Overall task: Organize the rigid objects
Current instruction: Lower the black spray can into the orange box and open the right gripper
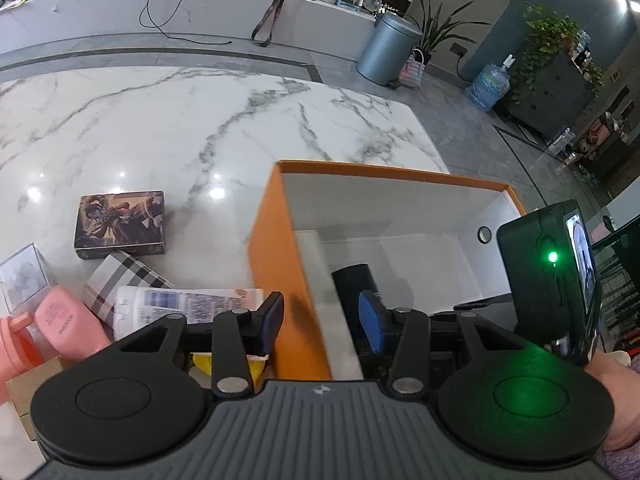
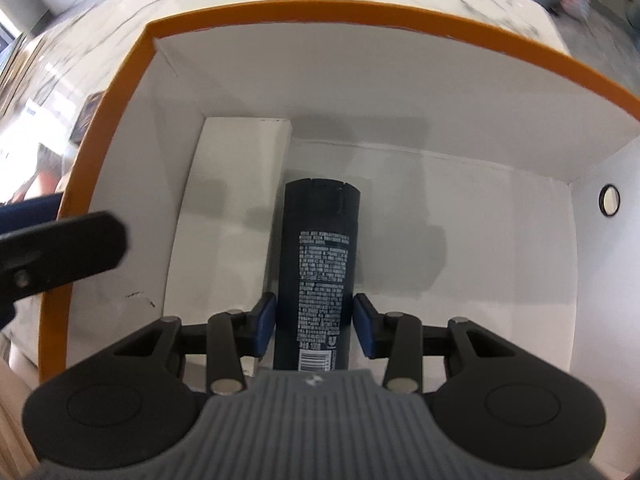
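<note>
Right gripper point(image 2: 315, 322) clenched the dark bottle point(image 2: 318, 268) low inside the box point(image 2: 280, 14), pads flat on its sides. It pointed steeply down, probably to lay the bottle on the floor beside the white insert point(image 2: 236, 184) on the left.

Left gripper point(image 1: 320, 316) straddled the box's orange left wall point(image 1: 280, 264), one pad outside, one inside. Neither pad pressed the wall, so it gripped nothing; probably there to steady the box.

Largest first: marble table point(image 1: 160, 120), then the orange box on it, white inside. Left of the box lay a pile awaiting sorting: picture tin point(image 1: 120, 224), plaid box point(image 1: 120, 280), white tube point(image 1: 184, 304), pink bottle point(image 1: 66, 326), clear cube point(image 1: 24, 276).

Judgement: one item nearly placed, most left.
</note>
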The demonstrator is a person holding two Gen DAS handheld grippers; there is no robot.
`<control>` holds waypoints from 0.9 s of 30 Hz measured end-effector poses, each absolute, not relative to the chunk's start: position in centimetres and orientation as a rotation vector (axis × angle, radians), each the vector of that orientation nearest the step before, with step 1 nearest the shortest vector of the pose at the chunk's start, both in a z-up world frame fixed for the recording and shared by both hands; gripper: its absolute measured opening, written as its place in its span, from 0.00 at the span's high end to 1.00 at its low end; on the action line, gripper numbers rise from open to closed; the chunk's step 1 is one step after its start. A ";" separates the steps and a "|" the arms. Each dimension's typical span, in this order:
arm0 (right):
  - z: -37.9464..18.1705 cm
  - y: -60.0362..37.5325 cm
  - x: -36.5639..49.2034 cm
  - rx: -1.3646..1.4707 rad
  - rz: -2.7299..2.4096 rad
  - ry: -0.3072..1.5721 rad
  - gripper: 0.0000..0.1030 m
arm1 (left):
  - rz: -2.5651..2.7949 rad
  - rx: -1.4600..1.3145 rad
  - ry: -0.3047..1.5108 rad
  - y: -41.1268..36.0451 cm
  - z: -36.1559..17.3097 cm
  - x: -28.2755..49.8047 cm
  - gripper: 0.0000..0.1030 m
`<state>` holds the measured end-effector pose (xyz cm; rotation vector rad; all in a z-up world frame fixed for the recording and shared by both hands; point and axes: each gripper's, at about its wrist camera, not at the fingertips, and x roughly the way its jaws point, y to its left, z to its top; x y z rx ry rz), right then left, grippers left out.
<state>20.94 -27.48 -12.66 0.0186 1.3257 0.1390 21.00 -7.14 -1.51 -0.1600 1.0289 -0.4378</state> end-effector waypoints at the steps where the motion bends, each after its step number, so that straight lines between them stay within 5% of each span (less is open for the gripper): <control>1: -12.6 -27.3 20.9 0.003 0.152 1.323 0.59 | -0.438 -0.160 1.030 -7.2 -1.5 21.0 0.51; 14: -11.5 -28.8 20.5 0.007 0.117 1.293 0.56 | -0.439 -0.207 1.049 -6.0 -1.5 20.5 0.51; 16: -11.5 -29.4 20.0 0.037 0.118 1.286 0.66 | -0.453 -0.212 1.060 -6.2 -1.8 20.5 0.54; 27: -12.5 -29.0 20.8 0.197 0.072 1.274 0.67 | -0.453 -0.161 1.077 -7.0 -2.4 21.1 0.74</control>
